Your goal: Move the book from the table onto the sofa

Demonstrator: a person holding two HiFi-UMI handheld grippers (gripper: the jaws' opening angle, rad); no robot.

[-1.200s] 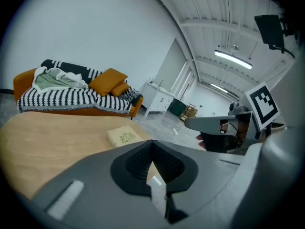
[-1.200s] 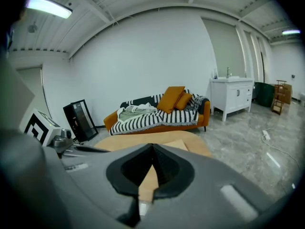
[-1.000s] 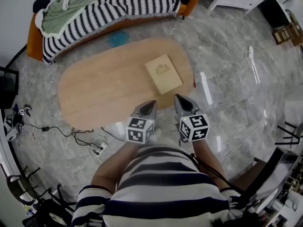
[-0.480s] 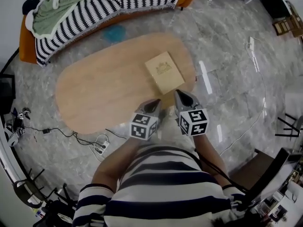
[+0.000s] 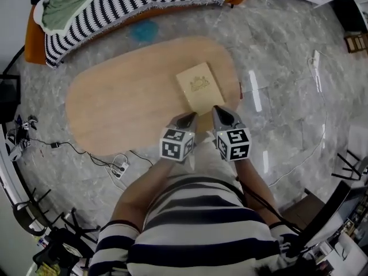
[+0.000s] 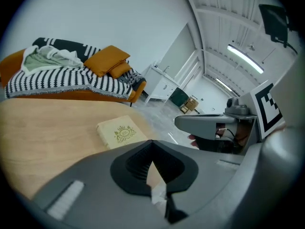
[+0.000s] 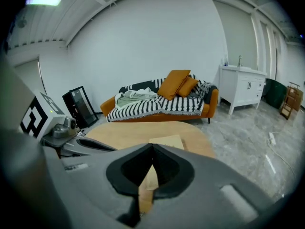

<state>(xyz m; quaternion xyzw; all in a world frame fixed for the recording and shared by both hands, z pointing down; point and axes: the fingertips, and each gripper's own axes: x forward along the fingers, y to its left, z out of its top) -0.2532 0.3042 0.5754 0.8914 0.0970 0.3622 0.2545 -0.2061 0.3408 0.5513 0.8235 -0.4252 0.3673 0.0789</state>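
Note:
A tan book (image 5: 199, 87) with a gold crest lies flat near the right end of the oval wooden table (image 5: 121, 105). Both grippers hover side by side over the table's near edge, just short of the book. My left gripper (image 5: 188, 117) is shut and holds nothing; the book (image 6: 121, 131) lies ahead of its jaws. My right gripper (image 5: 219, 111) is also shut and empty, with the book (image 7: 167, 141) straight beyond its tips. The orange sofa (image 5: 135, 4) with a striped throw stands past the table's far side.
A green garment (image 5: 69, 2) and orange cushions (image 7: 178, 85) lie on the sofa. A white cabinet (image 7: 243, 87) stands to the sofa's right. A power strip and cables (image 5: 118, 174) lie on the marble floor by the table's near left.
Both grippers have moved forward and down, from the floor side of the table to its near edge, close to the book. The book has not moved.

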